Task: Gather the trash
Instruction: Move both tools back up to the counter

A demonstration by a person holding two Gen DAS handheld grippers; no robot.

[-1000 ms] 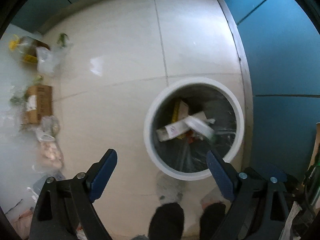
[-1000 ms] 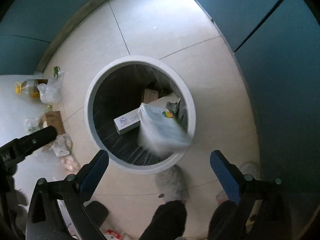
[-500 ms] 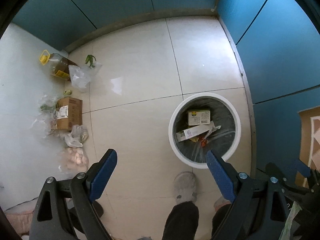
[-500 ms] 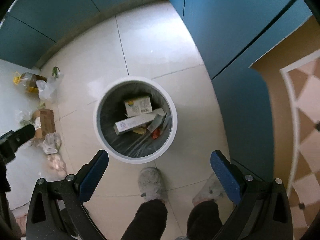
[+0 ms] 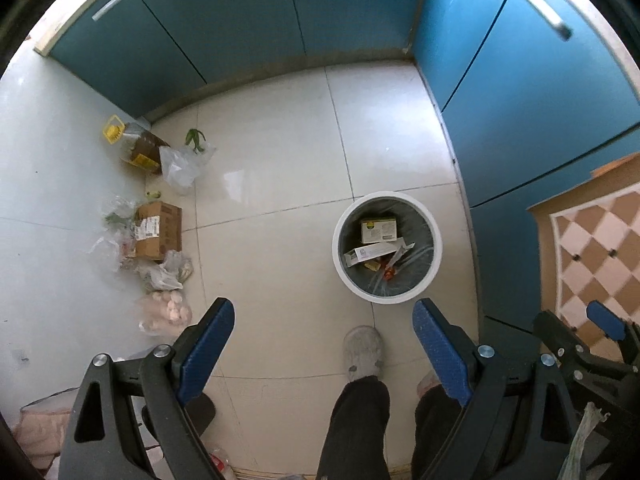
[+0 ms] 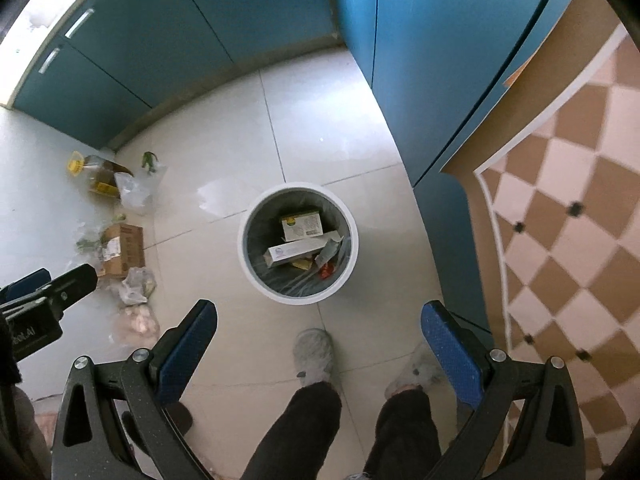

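Observation:
A round white trash bin (image 5: 437,248) (image 6: 244,258) with a dark liner stands on the tiled floor far below. Inside lie a yellow-white box (image 5: 379,230) (image 6: 302,225), a long white carton (image 5: 370,252) (image 6: 298,251) and small wrappers. My left gripper (image 5: 324,312) points straight down, open, with nothing between its blue pads. My right gripper (image 6: 319,314) also hangs high above the floor, open and empty. The right gripper shows at the right edge of the left wrist view; the left gripper's finger (image 6: 60,286) pokes in at the left of the right wrist view.
Teal cabinets (image 5: 520,92) line the back and right. By the left wall lie an oil jug (image 5: 134,146), plastic bags (image 5: 182,166), a cardboard box (image 5: 158,230) and a bag of pink items (image 5: 168,312). The person's slippered feet (image 5: 363,354) stand near the bin. A checkered counter (image 6: 560,240) lies on the right.
Both grippers have risen well above the bin, so it looks much smaller. A white packet that was dropping into the bin a second ago now lies among the trash.

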